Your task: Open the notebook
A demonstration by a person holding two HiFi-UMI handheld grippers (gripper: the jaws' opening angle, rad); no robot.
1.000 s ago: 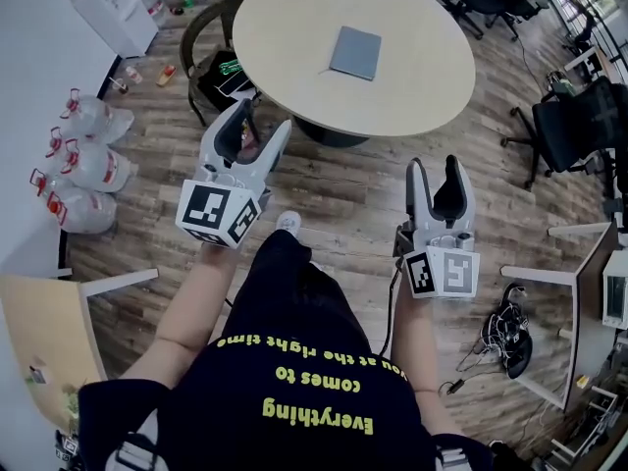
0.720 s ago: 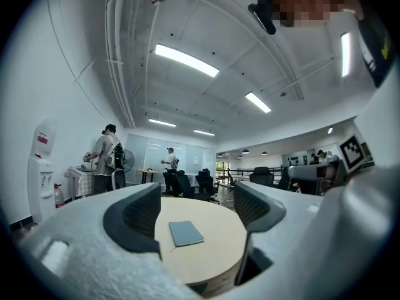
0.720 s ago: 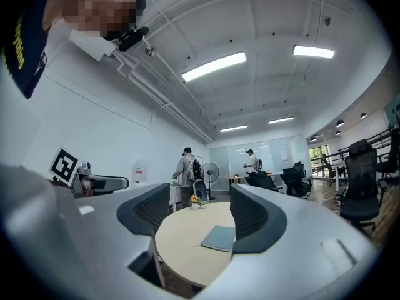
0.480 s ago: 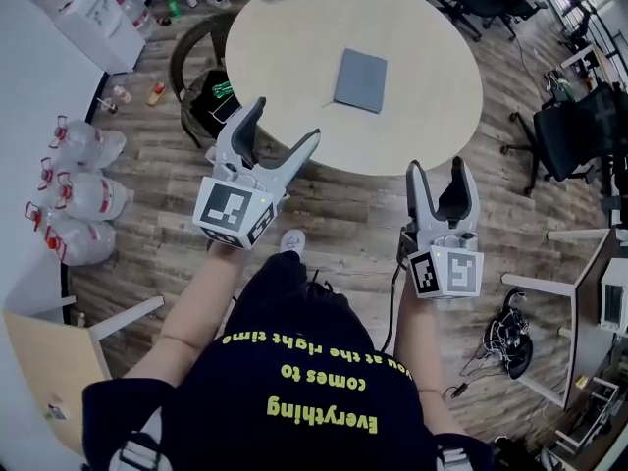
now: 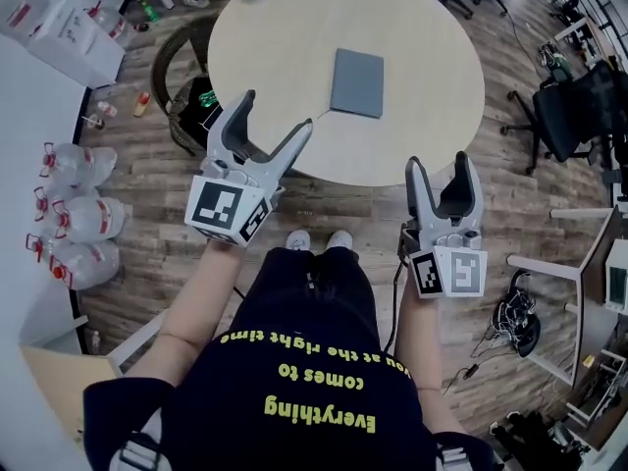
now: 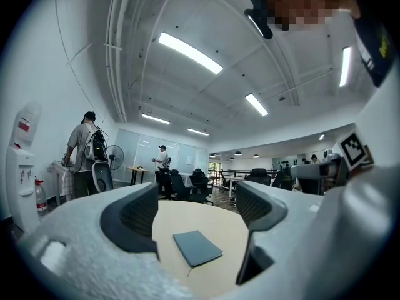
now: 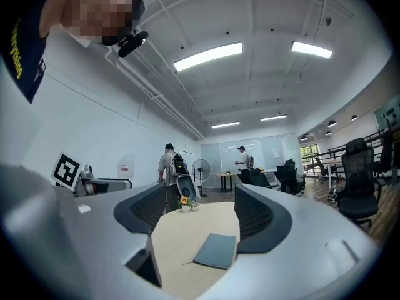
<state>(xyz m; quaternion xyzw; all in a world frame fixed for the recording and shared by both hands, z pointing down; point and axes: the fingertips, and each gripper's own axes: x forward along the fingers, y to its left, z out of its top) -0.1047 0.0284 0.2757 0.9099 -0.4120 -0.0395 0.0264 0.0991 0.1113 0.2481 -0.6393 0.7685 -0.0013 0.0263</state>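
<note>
grey notebook (image 5: 357, 82) closed, flat

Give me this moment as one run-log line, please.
left gripper: open, jaws just opening, empty | right gripper: open, jaws just opening, empty | notebook: closed, flat on table, untouched

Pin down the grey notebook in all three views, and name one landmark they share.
Head view: the notebook lies closed in the upper centre, on the round table.
Left gripper view: low centre, flat on the pale tabletop.
Right gripper view: low centre, just right of the middle.
Shared landmark: the round table, which lies under the notebook in every view.
</note>
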